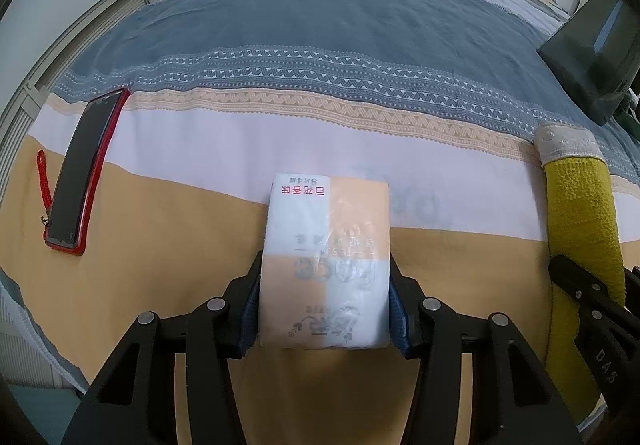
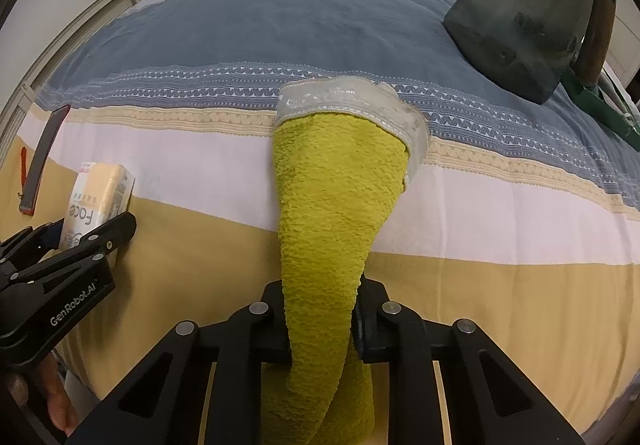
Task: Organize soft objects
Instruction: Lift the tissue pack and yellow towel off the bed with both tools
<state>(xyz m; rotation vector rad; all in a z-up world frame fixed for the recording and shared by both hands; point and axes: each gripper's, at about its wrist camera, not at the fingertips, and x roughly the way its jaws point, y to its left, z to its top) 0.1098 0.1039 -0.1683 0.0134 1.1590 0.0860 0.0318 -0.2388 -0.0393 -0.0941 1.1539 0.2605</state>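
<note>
Clamping a peach-and-white tissue pack (image 1: 326, 265), left fingers (image 1: 249, 301) match right fingers (image 2: 276, 325) pinching a seemingly rolled yellow-green towel (image 2: 332, 205).

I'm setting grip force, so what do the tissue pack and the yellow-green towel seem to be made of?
The tissue pack looks wrapped in thin glossy plastic film: it shows glare and fine wrinkles over the print. The yellow-green towel looks like looped terry cloth, matte and nubby, with a smoother pale woven band at its far end. Both probably compress easily.
</note>
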